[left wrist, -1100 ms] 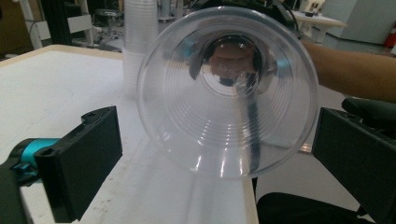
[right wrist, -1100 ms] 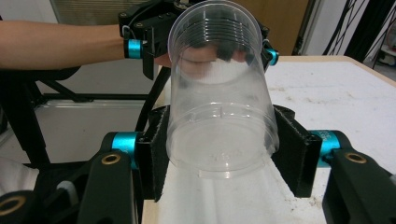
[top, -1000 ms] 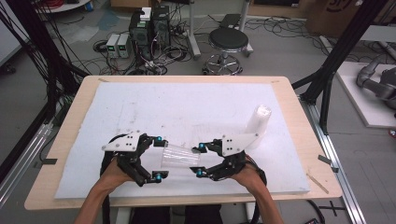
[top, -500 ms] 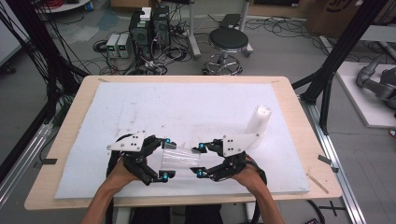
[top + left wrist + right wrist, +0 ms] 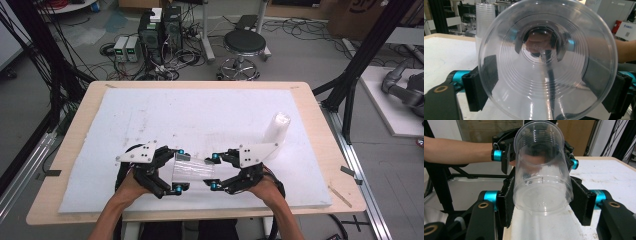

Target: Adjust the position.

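Lying sideways above near edge of white-padded worktop point(image 5: 150, 120), clear plastic cup point(image 5: 192, 168) is held between 2 claws. Left claw point(image 5: 179, 170) is pinched on rim end; open mouth is seen facing camera in left gripper view point(image 5: 547, 60). Right claw point(image 5: 214, 171) is clamped on base end, pads pressed to both sides point(image 5: 541, 195). Embossed lettering on cup base is seen, too faint to be read. Stack of clear cups point(image 5: 276, 129) is stood upright, well apart at right.

A robotics lab
Computers point(image 5: 160, 27) and tangled cables point(image 5: 150, 65) crowd the floor beyond a foam-topped table point(image 5: 210, 107)
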`<move>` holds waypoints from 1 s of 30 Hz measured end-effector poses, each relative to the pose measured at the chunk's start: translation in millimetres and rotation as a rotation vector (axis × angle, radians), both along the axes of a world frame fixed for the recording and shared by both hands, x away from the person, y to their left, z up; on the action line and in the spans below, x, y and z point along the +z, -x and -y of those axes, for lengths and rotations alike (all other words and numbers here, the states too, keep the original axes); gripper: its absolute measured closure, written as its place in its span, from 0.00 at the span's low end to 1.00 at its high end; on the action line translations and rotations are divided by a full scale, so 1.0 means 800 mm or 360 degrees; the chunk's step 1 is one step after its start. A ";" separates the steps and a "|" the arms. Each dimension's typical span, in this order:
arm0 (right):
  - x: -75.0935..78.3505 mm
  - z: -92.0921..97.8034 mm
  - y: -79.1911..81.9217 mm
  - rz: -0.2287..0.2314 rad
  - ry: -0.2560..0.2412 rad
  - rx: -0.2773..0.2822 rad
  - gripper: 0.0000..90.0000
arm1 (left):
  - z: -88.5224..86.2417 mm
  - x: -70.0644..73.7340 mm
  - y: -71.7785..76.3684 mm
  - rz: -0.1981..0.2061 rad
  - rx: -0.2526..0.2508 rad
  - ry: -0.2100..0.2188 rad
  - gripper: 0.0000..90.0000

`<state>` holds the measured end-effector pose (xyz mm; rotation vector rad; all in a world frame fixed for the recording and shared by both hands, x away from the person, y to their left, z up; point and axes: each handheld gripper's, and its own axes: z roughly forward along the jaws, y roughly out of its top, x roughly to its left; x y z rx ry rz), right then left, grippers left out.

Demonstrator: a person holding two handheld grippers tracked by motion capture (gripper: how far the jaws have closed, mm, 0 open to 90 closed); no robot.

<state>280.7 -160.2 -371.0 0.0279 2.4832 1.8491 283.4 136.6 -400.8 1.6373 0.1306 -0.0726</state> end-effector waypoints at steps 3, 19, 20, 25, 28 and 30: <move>0.000 -0.001 0.000 -0.0006 -0.0007 0.0011 0.47 | 0.000 0.000 0.000 -0.0002 -0.0010 0.0027 0.19; -0.002 -0.005 0.000 0.0004 -0.0005 0.0035 0.47 | -0.005 0.000 0.002 0.0028 -0.0006 0.0056 0.34; -0.002 -0.006 0.000 0.0007 -0.0001 0.0030 0.47 | -0.005 0.000 0.002 0.0029 -0.0006 0.0054 0.35; -0.003 -0.006 0.000 0.0009 0.0002 0.0024 0.44 | -0.005 0.000 0.002 0.0037 -0.0004 0.0049 0.35; -0.003 -0.009 0.001 -0.0050 0.0001 -0.0004 0.22 | -0.006 0.000 0.002 0.0042 -0.0003 0.0040 0.36; -0.003 -0.010 0.002 -0.0043 -0.0001 0.0006 0.19 | -0.007 0.001 0.002 0.0042 0.0001 0.0039 0.36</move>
